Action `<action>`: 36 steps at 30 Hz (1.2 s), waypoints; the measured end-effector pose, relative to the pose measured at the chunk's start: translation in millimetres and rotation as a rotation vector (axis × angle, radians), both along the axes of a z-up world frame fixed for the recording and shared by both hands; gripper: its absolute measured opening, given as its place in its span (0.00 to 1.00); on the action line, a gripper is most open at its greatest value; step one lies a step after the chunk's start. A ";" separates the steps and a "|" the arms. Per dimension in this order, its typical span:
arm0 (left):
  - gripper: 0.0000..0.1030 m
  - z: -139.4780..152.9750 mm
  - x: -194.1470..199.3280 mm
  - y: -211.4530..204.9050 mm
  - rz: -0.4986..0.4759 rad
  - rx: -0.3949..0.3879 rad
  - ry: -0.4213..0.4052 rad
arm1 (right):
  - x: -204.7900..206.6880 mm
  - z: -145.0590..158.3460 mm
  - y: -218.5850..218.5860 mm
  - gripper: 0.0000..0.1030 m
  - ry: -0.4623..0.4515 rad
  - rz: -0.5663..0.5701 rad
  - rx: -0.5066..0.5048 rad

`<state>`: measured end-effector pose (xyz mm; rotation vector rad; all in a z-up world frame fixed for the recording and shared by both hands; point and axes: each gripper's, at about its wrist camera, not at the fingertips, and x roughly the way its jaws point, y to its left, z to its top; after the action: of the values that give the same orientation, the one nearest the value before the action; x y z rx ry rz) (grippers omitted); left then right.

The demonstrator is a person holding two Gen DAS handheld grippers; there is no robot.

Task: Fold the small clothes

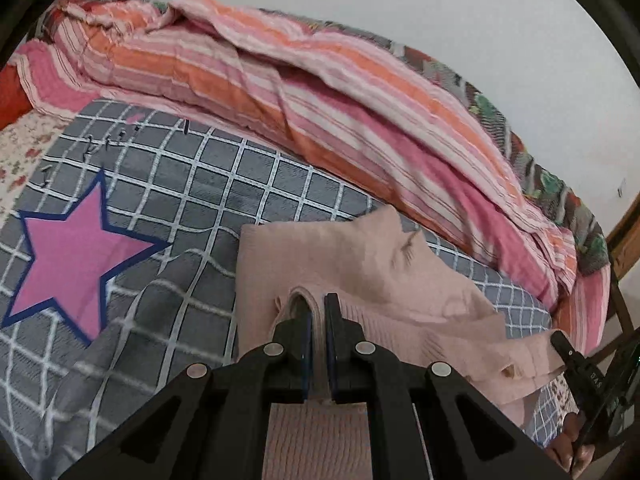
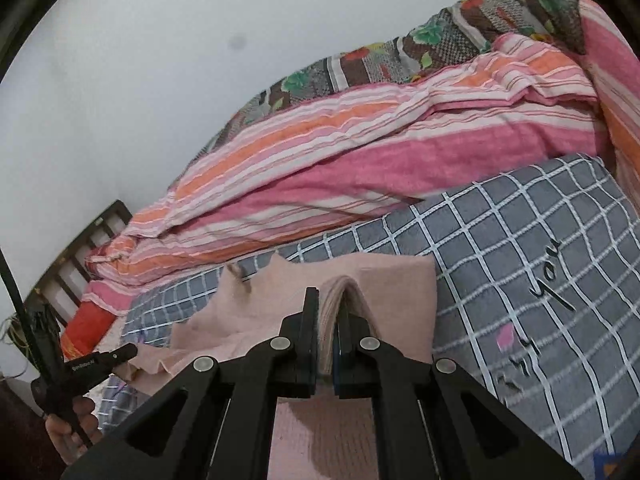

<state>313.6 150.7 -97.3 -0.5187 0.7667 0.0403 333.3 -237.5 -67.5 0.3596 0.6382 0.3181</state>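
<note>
A small pale pink knitted garment (image 1: 360, 264) lies partly on the grey checked bed cover (image 1: 240, 184). My left gripper (image 1: 319, 312) is shut on a folded edge of it. My right gripper (image 2: 329, 308) is shut on another folded edge of the same garment (image 2: 384, 284). The garment hangs between the two grippers and its far part rests on the cover. The right gripper shows at the right edge of the left wrist view (image 1: 560, 344); the left gripper shows at the left of the right wrist view (image 2: 120, 354).
A rumpled pink and orange striped quilt (image 1: 320, 92) lies along the far side of the bed against the white wall (image 2: 140, 80). The cover has a pink star (image 1: 68, 252). A dark wooden bed frame (image 2: 80, 248) stands at the end.
</note>
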 end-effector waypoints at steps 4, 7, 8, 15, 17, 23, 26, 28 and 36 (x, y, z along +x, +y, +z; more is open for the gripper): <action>0.07 -8.0 26.3 5.4 0.009 -0.014 0.003 | 27.9 -12.3 6.1 0.05 0.023 -0.008 -0.022; 0.07 -15.1 43.0 9.9 0.021 -0.042 0.005 | 44.5 -21.7 9.3 0.05 0.036 -0.021 -0.023; 0.07 -18.7 48.3 10.9 0.021 -0.055 0.006 | 49.8 -25.4 11.0 0.05 0.042 -0.025 -0.021; 0.42 -38.4 58.9 12.6 -0.013 -0.106 -0.034 | 65.7 -64.0 15.8 0.46 0.015 -0.029 0.039; 0.61 -40.6 52.3 13.5 -0.014 -0.108 -0.088 | 66.5 -73.4 17.0 0.57 0.047 -0.001 0.065; 0.63 -44.4 48.6 3.2 -0.048 -0.038 -0.098 | 62.9 -71.1 29.2 0.59 0.020 0.013 -0.004; 0.63 -43.5 46.2 -1.3 -0.051 -0.004 -0.107 | 64.5 -72.1 35.0 0.59 0.028 0.030 -0.035; 0.63 -41.0 41.6 -1.2 -0.037 0.007 -0.133 | 65.0 -73.8 34.2 0.59 0.034 0.030 -0.040; 0.71 -43.2 40.4 -0.9 -0.010 0.040 -0.121 | 62.8 -75.0 33.2 0.59 0.042 0.029 -0.059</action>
<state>354.0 149.8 -140.4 -0.4755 0.6489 0.0149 396.1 -204.3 -142.6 0.3016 0.6929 0.3194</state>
